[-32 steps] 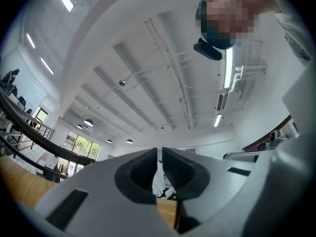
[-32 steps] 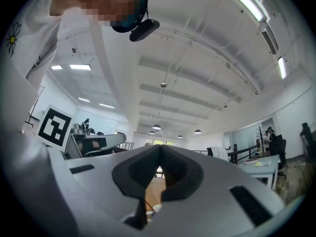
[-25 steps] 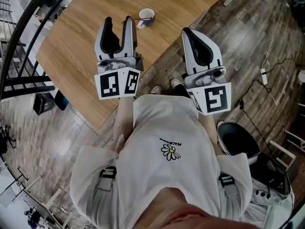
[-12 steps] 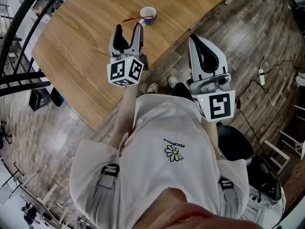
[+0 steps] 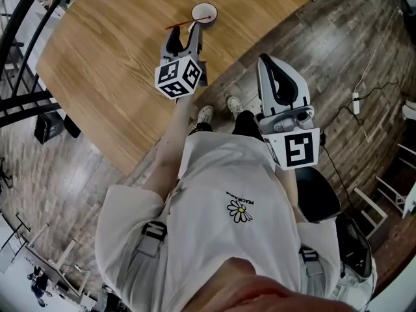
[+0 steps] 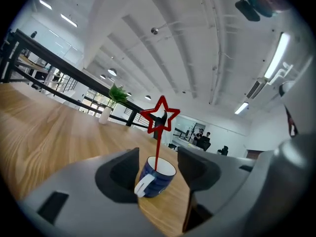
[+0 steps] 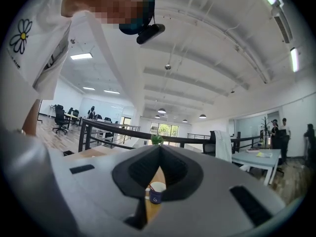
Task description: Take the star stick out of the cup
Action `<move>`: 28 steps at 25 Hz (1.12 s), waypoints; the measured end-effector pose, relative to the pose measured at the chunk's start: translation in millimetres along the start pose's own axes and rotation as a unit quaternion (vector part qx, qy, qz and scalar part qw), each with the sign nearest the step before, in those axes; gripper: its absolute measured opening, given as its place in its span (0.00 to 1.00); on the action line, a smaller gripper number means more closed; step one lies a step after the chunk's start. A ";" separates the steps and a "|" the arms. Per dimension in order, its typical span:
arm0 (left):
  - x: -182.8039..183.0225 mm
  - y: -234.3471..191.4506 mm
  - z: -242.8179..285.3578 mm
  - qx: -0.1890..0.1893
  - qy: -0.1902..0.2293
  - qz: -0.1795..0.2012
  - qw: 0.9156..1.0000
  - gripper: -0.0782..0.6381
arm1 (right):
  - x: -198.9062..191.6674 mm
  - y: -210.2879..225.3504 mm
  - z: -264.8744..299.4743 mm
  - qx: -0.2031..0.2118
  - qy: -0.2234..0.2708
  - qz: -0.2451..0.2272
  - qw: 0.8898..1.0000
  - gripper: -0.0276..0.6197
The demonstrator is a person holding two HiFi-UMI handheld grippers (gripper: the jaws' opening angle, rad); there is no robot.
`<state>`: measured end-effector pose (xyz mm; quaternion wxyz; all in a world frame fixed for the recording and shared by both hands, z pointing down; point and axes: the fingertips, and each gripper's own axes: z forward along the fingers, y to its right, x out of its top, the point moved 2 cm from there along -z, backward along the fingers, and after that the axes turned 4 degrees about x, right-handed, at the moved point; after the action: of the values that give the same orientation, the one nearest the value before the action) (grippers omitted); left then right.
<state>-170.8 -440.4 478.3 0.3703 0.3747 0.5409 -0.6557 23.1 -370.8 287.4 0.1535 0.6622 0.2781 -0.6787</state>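
Table [image 5: 104,57] in the upper left is showing smooth, light wood grain with a soft sheen. Floor [image 5: 344,51] at the right is looking like darker, rougher planks. Cup [image 6: 159,181] is shining glossy, ceramic-looking, blue outside. Star stick [image 6: 157,144] is looking like smooth red plastic. Shirt [image 5: 221,239] is reading as matt cloth.

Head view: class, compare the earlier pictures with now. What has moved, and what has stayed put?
The left hand-held gripper has moved forward over the light wooden table, its tips now just short of the blue-and-white ceramic cup; its jaws are closing on nothing yet. Unchanged: the red star stick stands in the cup; the right hand-held gripper stays shut by the person's body.
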 end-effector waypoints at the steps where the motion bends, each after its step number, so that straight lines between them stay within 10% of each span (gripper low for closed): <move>1: -1.2 -1.9 3.2 0.000 -0.001 0.001 1.000 0.45 | -2.6 0.5 1.2 0.000 -0.004 0.002 1.000 0.05; 28: -13.2 -12.4 29.5 0.035 0.029 0.018 0.999 0.14 | -32.6 11.1 11.0 0.020 -0.048 0.009 0.999 0.05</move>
<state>-178.7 -466.8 499.4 0.3522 0.4162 0.5212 -0.6566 23.0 -391.3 317.2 0.1593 0.6346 0.2505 -0.7136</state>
